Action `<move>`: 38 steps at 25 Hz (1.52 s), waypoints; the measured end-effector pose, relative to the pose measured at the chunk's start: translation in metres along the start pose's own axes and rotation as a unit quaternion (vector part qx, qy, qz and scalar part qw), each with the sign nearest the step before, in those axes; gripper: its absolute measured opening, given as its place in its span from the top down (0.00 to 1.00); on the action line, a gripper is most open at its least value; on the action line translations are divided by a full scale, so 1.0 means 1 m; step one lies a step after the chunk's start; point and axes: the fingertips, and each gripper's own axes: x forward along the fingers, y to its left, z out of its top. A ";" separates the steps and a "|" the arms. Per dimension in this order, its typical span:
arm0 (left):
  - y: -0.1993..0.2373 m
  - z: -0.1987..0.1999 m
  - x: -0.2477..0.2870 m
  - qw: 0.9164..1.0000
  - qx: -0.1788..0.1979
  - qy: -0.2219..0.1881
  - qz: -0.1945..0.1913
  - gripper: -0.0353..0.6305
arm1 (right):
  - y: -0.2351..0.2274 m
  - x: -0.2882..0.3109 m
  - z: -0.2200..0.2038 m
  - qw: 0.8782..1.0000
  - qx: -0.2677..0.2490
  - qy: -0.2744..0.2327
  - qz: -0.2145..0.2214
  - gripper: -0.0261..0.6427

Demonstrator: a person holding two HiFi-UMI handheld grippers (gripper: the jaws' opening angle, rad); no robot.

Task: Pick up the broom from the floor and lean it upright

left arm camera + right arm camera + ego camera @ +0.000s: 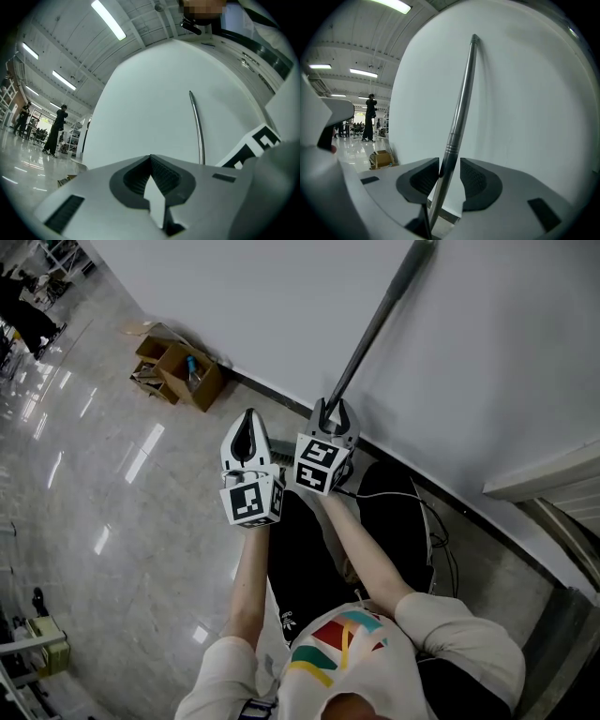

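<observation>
The broom's metal handle (375, 329) stands steeply tilted, its top resting against the white wall (281, 306). My right gripper (335, 413) is around the handle low down. In the right gripper view the handle (461, 103) runs up between the jaws of the right gripper (450, 176), against the left pad with a gap on the other side, so that gripper is open. My left gripper (248, 427) hangs just left of it, apart from the broom. Its jaws meet at the tip of the left gripper (151, 161), with nothing in them. The handle (199, 126) shows beyond. The broom's head is hidden.
Open cardboard boxes (178, 367) sit on the glossy floor by the wall's foot at the left. A cable (441, 531) lies near the skirting on the right, beside a door frame (553, 484). People (58, 129) stand far off in the hall.
</observation>
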 end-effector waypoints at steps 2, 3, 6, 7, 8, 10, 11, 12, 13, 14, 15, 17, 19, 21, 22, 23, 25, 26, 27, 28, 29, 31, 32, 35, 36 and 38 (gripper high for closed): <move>-0.004 0.003 0.002 1.000 0.002 -0.002 -0.001 0.88 | -0.004 -0.003 0.004 1.000 0.004 -0.009 0.002 0.78; -0.006 0.005 0.003 1.000 0.004 -0.002 -0.002 0.88 | -0.006 -0.005 0.007 1.000 0.011 -0.011 0.005 0.78; -0.012 0.010 0.005 1.000 0.005 -0.002 -0.004 0.88 | -0.011 -0.013 0.014 0.999 0.034 -0.009 0.020 0.78; -0.014 0.011 0.005 1.000 0.005 -0.001 -0.006 0.88 | -0.012 -0.016 0.017 0.999 0.038 -0.007 0.025 0.78; -0.017 0.012 0.005 1.000 0.006 0.000 -0.008 0.88 | -0.013 -0.020 0.020 0.999 0.042 -0.008 0.029 0.78; -0.022 0.015 0.006 1.000 0.006 -0.001 -0.014 0.88 | -0.014 -0.028 0.029 0.998 0.044 -0.021 0.037 0.78; -0.023 0.016 0.007 1.000 0.005 -0.003 -0.016 0.88 | -0.013 -0.032 0.035 0.998 0.043 -0.030 0.043 0.78; -0.023 0.018 0.007 1.000 0.003 -0.004 -0.017 0.88 | -0.010 -0.036 0.040 0.997 0.043 -0.039 0.052 0.78; -0.023 0.019 0.007 1.000 0.002 -0.004 -0.018 0.88 | -0.004 -0.041 0.044 0.996 0.046 -0.044 0.066 0.78; -0.022 0.019 0.006 1.000 0.001 -0.004 -0.017 0.88 | 0.002 -0.045 0.048 0.994 0.050 -0.047 0.085 0.78; -0.021 0.019 0.004 1.000 0.000 -0.003 -0.016 0.88 | 0.009 -0.050 0.051 0.992 0.053 -0.048 0.107 0.78; -0.019 0.019 0.003 1.000 -0.004 -0.003 -0.010 0.88 | 0.022 -0.057 0.059 0.986 0.046 -0.056 0.149 0.78; -0.014 0.019 0.002 1.000 -0.008 -0.003 -0.003 0.88 | 0.033 -0.061 0.065 0.982 0.028 -0.065 0.175 0.78; -0.011 0.018 0.001 1.000 -0.010 0.000 0.002 0.88 | 0.044 -0.062 0.068 0.977 0.013 -0.065 0.201 0.94; -0.010 0.017 0.001 1.000 -0.009 0.002 0.005 0.88 | 0.050 -0.063 0.068 0.974 0.009 -0.065 0.218 0.94; -0.009 0.015 0.000 1.000 -0.009 0.005 0.007 0.88 | 0.056 -0.065 0.069 0.970 0.005 -0.066 0.236 0.94; -0.008 0.013 -0.001 1.000 -0.008 0.009 0.011 0.88 | 0.067 -0.069 0.069 0.960 -0.005 -0.071 0.271 0.94; -0.007 0.012 -0.001 1.000 -0.007 0.011 0.013 0.88 | 0.073 -0.070 0.069 0.954 -0.011 -0.071 0.289 0.94; -0.005 0.010 -0.001 1.000 -0.006 0.012 0.016 0.88 | 0.080 -0.070 0.068 0.949 -0.016 -0.069 0.307 0.94; -0.002 0.008 -0.002 1.000 -0.005 0.014 0.020 0.88 | 0.087 -0.069 0.066 0.944 -0.020 -0.065 0.324 0.94; 0.002 0.004 -0.003 1.000 -0.005 0.016 0.025 0.88 | 0.093 -0.068 0.063 0.938 -0.025 -0.061 0.339 0.94; 0.013 -0.007 -0.006 0.999 -0.009 0.028 0.041 0.88 | 0.105 -0.065 0.055 0.929 -0.036 -0.054 0.365 0.94; 0.020 -0.015 -0.008 0.998 -0.012 0.033 0.050 0.88 | 0.110 -0.062 0.051 0.924 -0.044 -0.051 0.377 0.94; 0.046 -0.051 -0.019 0.996 -0.013 0.047 0.079 0.88 | 0.128 -0.054 0.034 0.904 -0.075 -0.039 0.420 0.94; 0.058 -0.065 -0.025 0.994 -0.016 0.056 0.095 0.88 | 0.134 -0.052 0.027 0.897 -0.086 -0.037 0.432 0.94; 0.081 -0.088 -0.041 0.989 -0.027 0.069 0.127 0.88 | 0.147 -0.048 0.009 0.885 -0.102 -0.028 0.454 0.94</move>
